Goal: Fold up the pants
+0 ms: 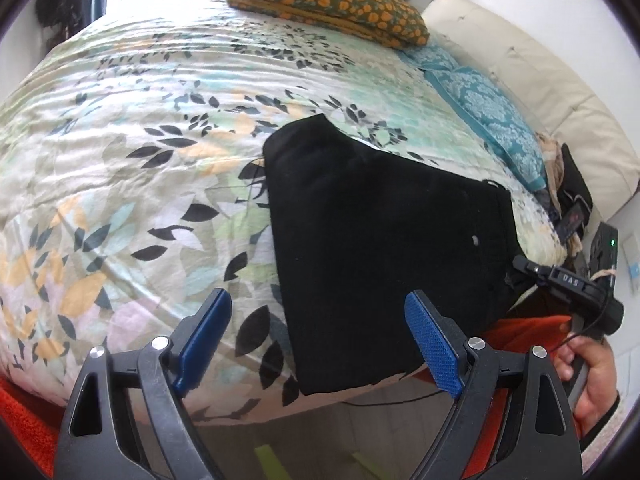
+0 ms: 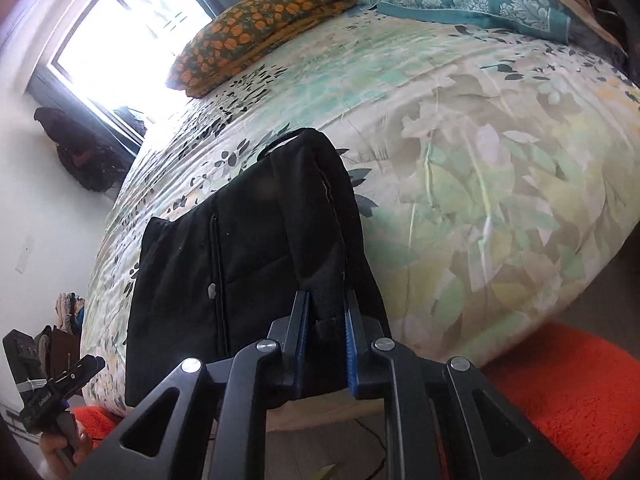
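Pants [image 2: 256,264] edge pinched by right gripper [image 2: 326,344] fingers; left gripper [image 1: 320,344] hovers spread.

Black hand-held gripper [image 1: 318,344], blue ribbed pads [image 1: 434,346], silver screws.

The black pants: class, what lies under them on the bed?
The black pants rest on the leaf-print bedspread, which shows all around them. Whatever is directly beneath the fabric is covered, so it cannot be seen.
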Available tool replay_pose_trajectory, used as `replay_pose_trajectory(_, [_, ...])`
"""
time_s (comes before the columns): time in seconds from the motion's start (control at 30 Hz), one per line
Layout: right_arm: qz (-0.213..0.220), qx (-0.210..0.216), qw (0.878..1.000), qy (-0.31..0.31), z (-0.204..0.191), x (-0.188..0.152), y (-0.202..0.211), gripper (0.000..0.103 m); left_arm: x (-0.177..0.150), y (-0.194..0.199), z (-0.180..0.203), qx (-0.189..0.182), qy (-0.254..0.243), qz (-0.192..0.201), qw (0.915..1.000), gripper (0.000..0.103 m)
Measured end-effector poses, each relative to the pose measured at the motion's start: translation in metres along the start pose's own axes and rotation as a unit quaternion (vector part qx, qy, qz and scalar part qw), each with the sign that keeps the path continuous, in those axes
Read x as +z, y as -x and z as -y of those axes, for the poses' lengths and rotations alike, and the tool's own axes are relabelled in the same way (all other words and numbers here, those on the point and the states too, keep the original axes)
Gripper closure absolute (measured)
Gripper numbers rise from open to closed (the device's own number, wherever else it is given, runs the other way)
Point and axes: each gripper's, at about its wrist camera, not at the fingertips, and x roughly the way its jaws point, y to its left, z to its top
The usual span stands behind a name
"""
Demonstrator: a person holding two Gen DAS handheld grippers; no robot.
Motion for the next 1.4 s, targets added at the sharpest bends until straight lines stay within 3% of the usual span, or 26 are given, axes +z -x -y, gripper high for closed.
replay_pose_trajectory(0.13, [-0.007,-0.027,1.0,0.013,-0.001,-0.003,-0.001,0.039,-0.009,-0.014,0.036,0.019,-0.099,-0.007,0.9949,0.013])
replay_pose_trajectory(0.3, [0.081,-0.025,0.996,0.014,-0.006,0.003,0.038,0.032,-0.01,-0.016,0.044,0.011,-0.101,-0.016,0.9947,0.013])
replay_pose_trajectory(0.43, [0.126,0.01,0.991,0.05,-0.029,0.021,0.056,0.03,0.011,-0.02,0.047,0.035,-0.105,-0.005,0.9939,0.013])
replay_pose_trajectory(0.67, [0.103,0.099,0.984,0.109,-0.062,0.076,0.017,0.03,0.075,-0.055,0.066,0.043,-0.096,0.019,0.9943,0.013])
replay_pose_trajectory(0.73, [0.09,0.119,0.981,0.122,-0.063,0.085,-0.004,0.031,0.091,-0.076,0.067,0.035,-0.08,0.021,0.996,0.009])
replay_pose_trajectory(0.8, [0.064,0.119,0.984,0.12,-0.057,0.089,-0.032,0.031,0.096,-0.104,0.061,0.049,-0.07,0.02,0.9961,0.007])
replay_pose_trajectory(0.87, [0.042,0.088,0.99,0.104,-0.038,0.083,-0.062,0.034,0.09,-0.137,0.045,0.087,-0.054,-0.006,0.9947,0.007])
replay_pose_trajectory(0.9, [0.04,0.068,0.992,0.102,-0.029,0.077,-0.072,0.036,0.084,-0.145,0.034,0.083,-0.038,-0.011,0.9957,0.005])
replay_pose_trajectory(1.0, [0.028,0.096,0.993,0.07,-0.01,0.074,-0.083,0.036,0.081,-0.138,0.024,0.063,-0.015,0.017,0.9977,0.003])
replay_pose_trajectory(1.17, [0.033,0.089,0.99,0.103,-0.014,0.071,-0.083,0.033,0.084,-0.129,0.035,0.075,-0.025,0.019,0.9967,0.004])
replay_pose_trajectory(1.3, [0.031,0.097,0.99,0.094,-0.01,0.072,-0.083,0.033,0.11,-0.111,0.042,0.053,-0.016,0.059,0.9968,0.003])
replay_pose_trajectory(1.4, [0.029,0.096,0.99,0.102,-0.011,0.071,-0.083,0.029,0.136,-0.121,0.043,0.064,-0.022,0.057,0.9961,0.003])
